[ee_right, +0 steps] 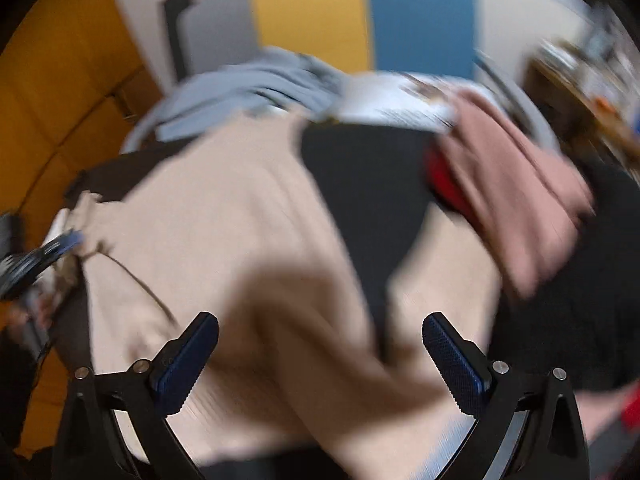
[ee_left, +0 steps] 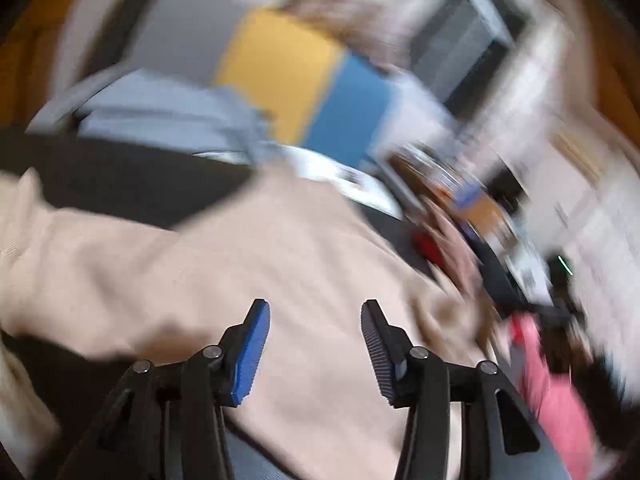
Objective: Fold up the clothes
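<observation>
A beige garment (ee_left: 248, 264) lies spread on a dark surface (ee_left: 120, 176); both views are blurred by motion. My left gripper (ee_left: 316, 312) hovers open above its middle, nothing between the blue-padded fingers. In the right wrist view the same beige garment (ee_right: 224, 208) fills the centre, one part folded over near the bottom. My right gripper (ee_right: 320, 326) stands wide open over it, holding nothing. At the left edge of that view the other gripper (ee_right: 36, 256) shows as a blur beside the garment's edge.
A grey-blue garment (ee_right: 248, 84) lies bunched at the far side. A dusty-pink garment (ee_right: 516, 188) lies over something red (ee_right: 444, 184) at the right. White papers (ee_right: 396, 100) rest beyond the dark surface (ee_right: 368, 176). A yellow and blue panel (ee_right: 360, 16) stands behind.
</observation>
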The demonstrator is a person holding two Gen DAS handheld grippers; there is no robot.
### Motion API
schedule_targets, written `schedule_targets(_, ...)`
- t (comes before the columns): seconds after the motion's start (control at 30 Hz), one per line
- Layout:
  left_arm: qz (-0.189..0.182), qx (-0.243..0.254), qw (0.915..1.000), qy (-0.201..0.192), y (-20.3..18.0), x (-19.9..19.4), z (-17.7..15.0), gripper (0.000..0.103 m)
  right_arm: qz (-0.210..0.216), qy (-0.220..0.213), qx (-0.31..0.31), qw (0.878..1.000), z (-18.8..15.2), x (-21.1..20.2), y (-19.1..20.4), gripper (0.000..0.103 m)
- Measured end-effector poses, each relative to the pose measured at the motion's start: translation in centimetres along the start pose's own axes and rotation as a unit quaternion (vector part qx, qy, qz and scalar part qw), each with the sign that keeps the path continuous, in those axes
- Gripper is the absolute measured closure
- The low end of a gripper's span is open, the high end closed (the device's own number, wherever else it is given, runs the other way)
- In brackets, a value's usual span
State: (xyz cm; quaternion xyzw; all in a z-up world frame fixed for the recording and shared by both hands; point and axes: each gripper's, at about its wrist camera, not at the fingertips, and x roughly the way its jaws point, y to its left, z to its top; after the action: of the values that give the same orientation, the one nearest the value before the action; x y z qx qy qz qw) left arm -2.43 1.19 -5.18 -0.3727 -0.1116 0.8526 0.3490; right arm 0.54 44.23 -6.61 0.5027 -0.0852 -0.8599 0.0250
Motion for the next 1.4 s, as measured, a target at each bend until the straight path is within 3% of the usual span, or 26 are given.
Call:
schedule_targets(0.1,-0.024,0.131,0.9902,0.042,-7.9,-0.9,-4.3,0.053,0.005,0.014,0.067,0.998,-4.6,-0.2,-3.5,0.000)
schedule_targets(0.2,-0.028,0.236,0.9666,0.095,-13.8,0.5,-8.6,0.053,0.015,0.018,0.104,0.994,-8.1,0.8,-4.6,0.000)
schedule_targets(0.27,-0.027,0.270,0.9533,0.133,-15.8,2.4,-10.6,0.052,0.021,0.018,0.118,0.993,-9.6,1.8,-4.8,0.000)
schedule_targets(0.4,-0.007,0.317,0.9372,0.145,-17.0,4.2,-12.4,0.052,-0.021,-0.010,0.089,0.996,-10.2,2.9,-3.0,0.000)
schedule_targets(0.47,0.004,0.340,0.9281,0.152,-17.6,5.1,-13.3,0.047,-0.045,-0.012,0.070,0.996,-10.1,3.3,-2.1,0.000)
schedule_targets(0.53,0.014,0.363,0.9185,0.157,-18.1,6.0,-14.2,0.039,-0.070,-0.015,0.050,0.996,-10.1,3.7,-1.4,0.007)
schedule_targets(0.57,0.017,0.371,0.9162,0.152,-18.1,6.0,-14.4,0.039,-0.086,-0.018,0.039,0.995,-10.2,3.7,-1.1,0.020)
schedule_targets(0.63,0.008,0.334,0.9278,0.166,-17.5,6.1,-13.8,0.040,-0.091,-0.021,0.039,0.995,-10.1,3.3,-1.2,0.043)
schedule_targets(0.67,0.003,0.316,0.9331,0.172,-17.3,6.1,-13.5,0.045,-0.082,-0.019,0.047,0.995,-9.9,3.0,-1.7,0.069)
schedule_targets(0.7,-0.011,0.301,0.9387,0.169,-16.8,5.6,-12.8,0.049,-0.073,-0.017,0.055,0.996,-9.8,2.6,-2.1,0.085)
schedule_targets(0.73,-0.024,0.285,0.9438,0.165,-16.3,5.1,-12.2,0.071,-0.064,-0.015,0.063,0.996,-9.7,2.3,-2.5,0.085)
schedule_targets(0.77,-0.037,0.270,0.9485,0.162,-15.9,4.6,-11.6,0.100,-0.056,-0.014,0.071,0.996,-9.6,1.9,-2.8,0.085)
schedule_targets(0.9,-0.090,0.206,0.9631,0.147,-14.0,2.6,-9.1,0.099,-0.034,-0.052,0.067,0.996,-6.3,-1.8,-2.3,0.085)
schedule_targets(1.03,-0.142,0.142,0.9708,0.131,-12.2,0.6,-6.5,0.099,-0.069,-0.130,0.035,0.989,0.9,-6.7,-1.2,0.087)
schedule_targets(1.13,-0.142,0.097,0.9801,0.098,-9.9,-1.5,-4.6,0.099,-0.107,-0.145,0.035,0.983,7.0,-6.7,-2.1,0.087)
schedule_targets(1.23,-0.135,0.062,0.9858,0.078,-7.9,-2.2,-3.4,0.099,-0.076,-0.134,0.070,0.986,9.6,-4.6,-3.2,0.082)
schedule_targets(1.3,-0.118,0.055,0.9884,0.078,-6.9,-2.2,-3.5,0.099,-0.036,-0.127,0.091,0.987,9.3,-3.7,-3.5,0.062)
schedule_targets(1.33,-0.111,0.053,0.9888,0.085,-6.4,-1.9,-3.5,0.099,-0.003,-0.122,0.096,0.988,8.2,-3.7,-3.3,0.054)
schedule_targets(1.4,-0.106,0.051,0.9878,0.102,-5.7,-0.7,-3.9,0.099,0.081,-0.101,0.112,0.985,4.7,-3.6,-2.8,0.028)
